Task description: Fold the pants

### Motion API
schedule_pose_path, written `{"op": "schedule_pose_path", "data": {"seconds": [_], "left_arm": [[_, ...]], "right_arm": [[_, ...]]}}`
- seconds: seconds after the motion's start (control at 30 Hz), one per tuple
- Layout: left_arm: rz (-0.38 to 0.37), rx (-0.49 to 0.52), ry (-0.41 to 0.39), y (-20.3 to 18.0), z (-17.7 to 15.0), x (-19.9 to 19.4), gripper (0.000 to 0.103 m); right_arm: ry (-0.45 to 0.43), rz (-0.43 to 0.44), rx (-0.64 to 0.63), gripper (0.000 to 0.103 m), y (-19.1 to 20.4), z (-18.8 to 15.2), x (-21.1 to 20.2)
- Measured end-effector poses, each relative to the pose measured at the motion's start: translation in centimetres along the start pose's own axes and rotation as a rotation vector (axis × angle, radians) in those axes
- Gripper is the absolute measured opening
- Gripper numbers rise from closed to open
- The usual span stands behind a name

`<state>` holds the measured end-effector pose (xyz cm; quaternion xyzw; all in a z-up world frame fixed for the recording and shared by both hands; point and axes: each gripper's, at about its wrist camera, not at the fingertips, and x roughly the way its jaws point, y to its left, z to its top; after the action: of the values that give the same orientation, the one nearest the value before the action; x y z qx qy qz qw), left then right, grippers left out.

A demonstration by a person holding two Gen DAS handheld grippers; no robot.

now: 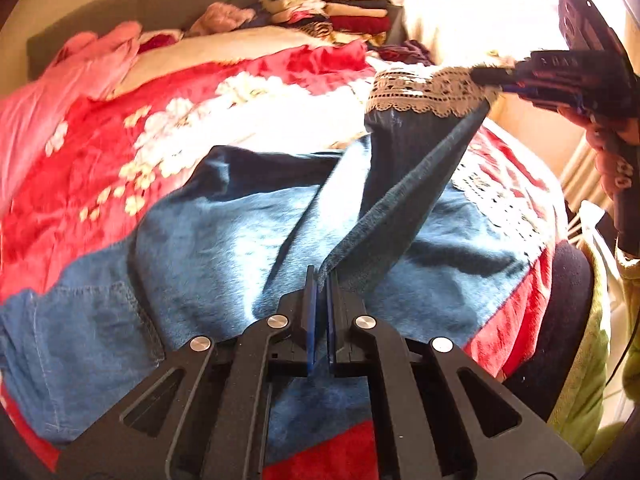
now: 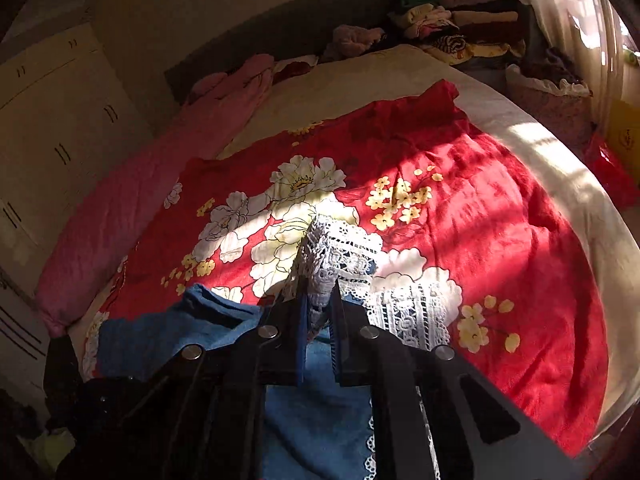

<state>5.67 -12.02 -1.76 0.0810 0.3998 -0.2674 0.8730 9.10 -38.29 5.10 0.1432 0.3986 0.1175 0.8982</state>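
Over the red floral blanket (image 2: pixel 500 220), your left gripper (image 1: pixel 322 276) and right gripper (image 2: pixel 320 300) both pinch the blue pants (image 1: pixel 224 232), right one clamped on its lace hem (image 2: pixel 340 248).

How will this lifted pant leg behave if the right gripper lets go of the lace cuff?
Probably floppy: the pant leg sags between the left gripper and the right gripper. It would likely drop onto the pants on the red blanket. The lace cuff looks open-worked, so it may snag.
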Motion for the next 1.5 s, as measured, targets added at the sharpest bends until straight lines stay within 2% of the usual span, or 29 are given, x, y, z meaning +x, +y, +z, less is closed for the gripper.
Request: {"op": "schedule_pose_path", "data": {"seconds": [0.13, 0.23, 0.4, 0.53, 0.63, 0.67, 0.7, 0.8, 0.87, 1.0, 1.1, 1.17, 1.27, 1.33, 1.4, 1.47, 1.5], "left_arm": [[-0.009, 0.056, 0.007, -1.3, -0.5, 0.0, 0.000], [-0.007, 0.088, 0.042, -2.0, -1.3, 0.9, 0.000], [-0.008, 0.162, 0.073, -3.5, -2.5, 1.6, 0.000], [-0.014, 0.186, 0.089, -4.1, -3.2, 1.9, 0.000], [-0.007, 0.198, 0.104, -4.4, -3.7, 2.1, 0.000], [-0.007, 0.195, 0.106, -4.4, -3.9, 2.1, 0.000], [-0.009, 0.192, 0.107, -4.4, -4.0, 2.1, 0.000], [-0.008, 0.190, 0.108, -4.4, -4.2, 2.1, 0.000], [-0.006, 0.190, 0.109, -4.5, -4.2, 2.1, 0.000], [-0.011, 0.180, 0.116, -4.5, -4.6, 2.0, 0.000], [-0.021, 0.175, 0.109, -4.7, -4.9, 1.3, 0.000], [-0.030, 0.187, 0.111, -4.9, -5.1, 1.0, 0.000], [-0.037, 0.225, 0.134, -5.4, -5.6, 1.6, 0.000], [-0.071, 0.195, 0.134, -4.9, -5.6, 1.2, 0.005], [-0.143, 0.133, 0.120, -3.8, -4.9, -0.1, 0.023], [-0.162, 0.101, 0.083, -2.8, -3.8, -1.4, 0.030], [-0.147, 0.092, 0.057, -2.2, -2.9, -2.0, 0.032]], "right_arm": [[0.042, -0.023, 0.041, 0.008, -2.2, -4.5, -1.5], [0.086, -0.042, 0.074, 0.008, -3.2, -7.8, -1.3], [0.116, -0.071, 0.103, 0.008, -4.4, -10.7, -1.4], [0.137, -0.114, 0.110, 0.009, -5.1, -11.6, -0.9], [0.149, -0.155, 0.084, 0.014, -5.0, -11.9, -0.9], [0.134, -0.174, 0.077, 0.021, -4.9, -11.8, -1.4], [0.107, -0.194, 0.060, 0.023, -4.7, -11.7, -2.2], [0.032, -0.233, -0.009, 0.023, -3.5, -10.9, -4.2], [0.021, -0.198, -0.066, 0.023, -2.2, -10.6, -4.3], [0.102, -0.141, -0.129, 0.023, -0.2, -11.5, -1.3], [0.190, -0.201, -0.128, 0.018, -0.8, -12.6, 1.2], [0.200, -0.220, -0.124, 0.009, -1.4, -12.9, 1.5], [0.207, -0.192, -0.124, 0.011, -1.5, -12.6, 1.0], [0.187, -0.137, -0.103, 0.012, -1.6, -12.0, 0.0], [0.140, -0.110, -0.090, 0.013, -1.8, -10.7, -1.3], [0.104, -0.104, -0.073, 0.021, -2.2, -9.0, -1.8], [0.092, -0.101, -0.066, 0.023, -2.4, -8.2, -1.8]]}}
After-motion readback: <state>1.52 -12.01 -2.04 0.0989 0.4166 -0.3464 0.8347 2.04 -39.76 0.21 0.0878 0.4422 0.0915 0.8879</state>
